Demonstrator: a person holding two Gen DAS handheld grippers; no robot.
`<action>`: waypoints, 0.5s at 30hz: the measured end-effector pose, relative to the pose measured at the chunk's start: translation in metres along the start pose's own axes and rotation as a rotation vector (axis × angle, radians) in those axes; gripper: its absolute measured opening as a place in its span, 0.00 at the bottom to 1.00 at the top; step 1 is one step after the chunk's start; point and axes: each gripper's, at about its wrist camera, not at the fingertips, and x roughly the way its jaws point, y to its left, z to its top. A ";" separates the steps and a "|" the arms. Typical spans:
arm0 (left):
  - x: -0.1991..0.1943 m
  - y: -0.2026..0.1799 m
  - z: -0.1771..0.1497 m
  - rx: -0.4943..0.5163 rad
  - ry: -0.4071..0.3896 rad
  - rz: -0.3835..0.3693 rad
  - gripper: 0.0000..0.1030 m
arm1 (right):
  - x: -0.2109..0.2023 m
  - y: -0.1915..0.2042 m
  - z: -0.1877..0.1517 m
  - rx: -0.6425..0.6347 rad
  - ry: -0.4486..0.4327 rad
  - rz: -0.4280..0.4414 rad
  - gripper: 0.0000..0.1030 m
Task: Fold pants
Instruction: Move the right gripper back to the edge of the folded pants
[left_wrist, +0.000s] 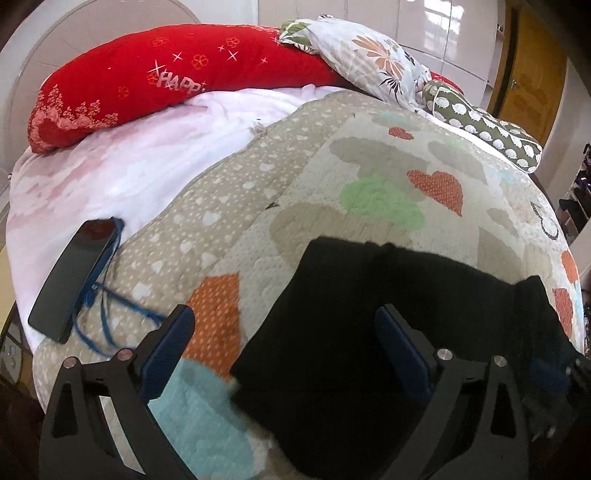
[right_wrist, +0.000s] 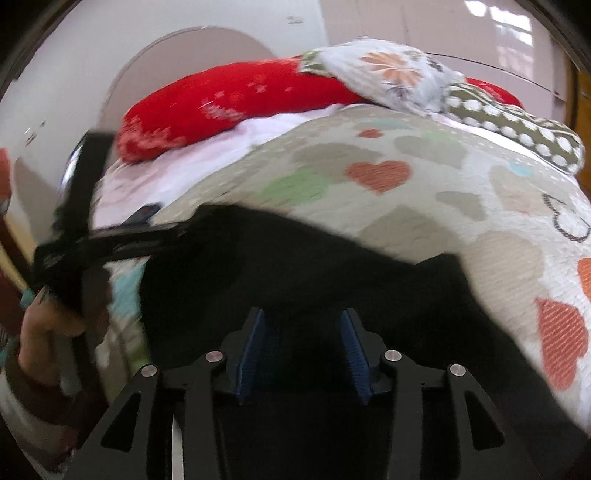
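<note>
Black pants (left_wrist: 369, 314) lie folded on a heart-patterned quilt (left_wrist: 369, 177) on the bed. My left gripper (left_wrist: 284, 332) is wide open, low over the pants' left edge, holding nothing. In the right wrist view the pants (right_wrist: 295, 258) fill the middle. My right gripper (right_wrist: 303, 343) hovers just above them with its blue pads (right_wrist: 251, 350) partly apart and nothing seen between them. The left gripper (right_wrist: 110, 240) shows blurred at the left of that view, in the person's hand.
A black phone (left_wrist: 74, 273) with a blue cord lies on the bed at left. A red pillow (left_wrist: 166, 74), a floral pillow (left_wrist: 369, 55) and a dotted cushion (left_wrist: 487, 129) line the bed's far side. A wooden door (left_wrist: 532, 74) stands at right.
</note>
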 end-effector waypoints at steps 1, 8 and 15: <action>-0.001 0.001 -0.002 -0.006 0.000 -0.002 0.96 | 0.000 0.006 -0.004 -0.010 0.001 -0.008 0.44; 0.009 0.006 -0.026 -0.001 0.057 0.003 0.97 | 0.012 0.032 -0.039 -0.025 0.041 0.006 0.49; -0.008 0.012 -0.032 0.008 0.042 -0.003 0.96 | -0.019 0.029 -0.045 -0.009 0.012 -0.031 0.52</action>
